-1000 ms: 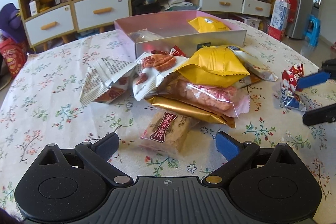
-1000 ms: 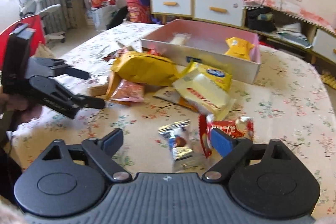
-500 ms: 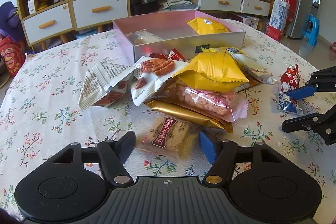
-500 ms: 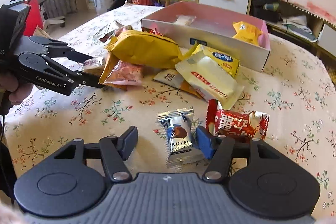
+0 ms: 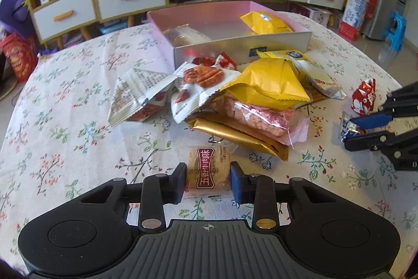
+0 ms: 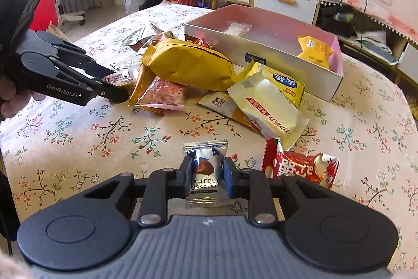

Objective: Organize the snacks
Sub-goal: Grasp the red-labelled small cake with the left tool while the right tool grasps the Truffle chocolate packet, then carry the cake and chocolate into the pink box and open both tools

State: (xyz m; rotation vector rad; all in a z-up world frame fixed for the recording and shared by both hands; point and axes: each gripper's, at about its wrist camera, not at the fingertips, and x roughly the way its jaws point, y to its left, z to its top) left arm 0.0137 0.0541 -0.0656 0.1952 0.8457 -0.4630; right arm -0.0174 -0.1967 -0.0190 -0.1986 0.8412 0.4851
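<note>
My left gripper has its jaws closing on a small brown biscuit packet with a dark red label, flat on the floral tablecloth; both pads touch its sides. In the right wrist view my right gripper is shut on a silver truffle chocolate packet lying on the cloth. The pink-lined box stands behind the snack pile and holds a yellow packet and a pale one. The left gripper also shows at the left of the right wrist view.
A red packet lies just right of the truffle packet. Yellow, white, pink and gold packets are heaped between the grippers and the box. Cabinets and shelves stand beyond the table's far edge. A hand grips the left tool.
Both grippers went from wide open to closed around their packets. The left one slid forward over the biscuit packet, the right one over the truffle packet.
</note>
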